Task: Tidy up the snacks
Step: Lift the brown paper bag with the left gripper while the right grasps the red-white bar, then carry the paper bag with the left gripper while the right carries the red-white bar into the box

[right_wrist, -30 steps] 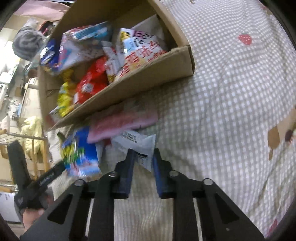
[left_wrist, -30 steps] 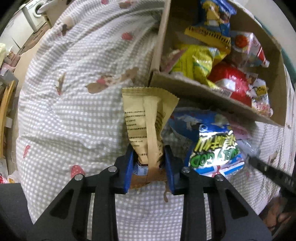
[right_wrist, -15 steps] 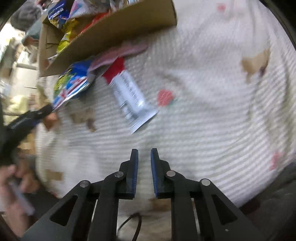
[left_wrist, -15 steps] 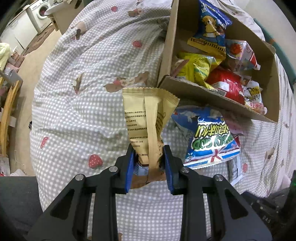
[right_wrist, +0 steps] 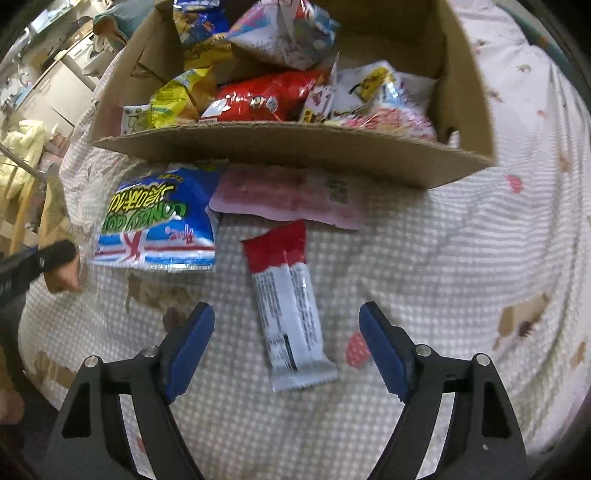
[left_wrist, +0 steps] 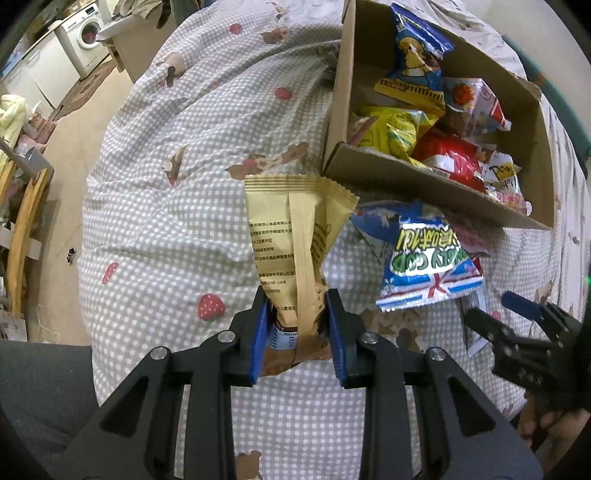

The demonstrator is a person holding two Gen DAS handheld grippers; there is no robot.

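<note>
My left gripper [left_wrist: 297,321] is shut on a tan snack packet [left_wrist: 291,236], held up over the checked bedcover, short of the cardboard box [left_wrist: 399,177] full of snack bags. My right gripper [right_wrist: 286,343] has its jaws opening wide above a red-and-white bar wrapper [right_wrist: 288,306] that lies flat on the cover between them, untouched. A blue and green chip bag [right_wrist: 159,221] and a pink packet [right_wrist: 288,195] lie against the front wall of the cardboard box [right_wrist: 295,147]. The right gripper [left_wrist: 524,325] shows at the right edge of the left wrist view.
The bed [left_wrist: 184,184] carries a grey-checked cover with strawberry and bear prints. Floor, a wooden rack [left_wrist: 22,221] and a washing machine [left_wrist: 88,33] lie off its left side. A hand [right_wrist: 66,273] with the left gripper shows at the left of the right wrist view.
My right gripper let go of the red-and-white bar, swung around and opened its jaws wide over it. My left gripper, still holding the tan packet, rose and drew back a little from the box.
</note>
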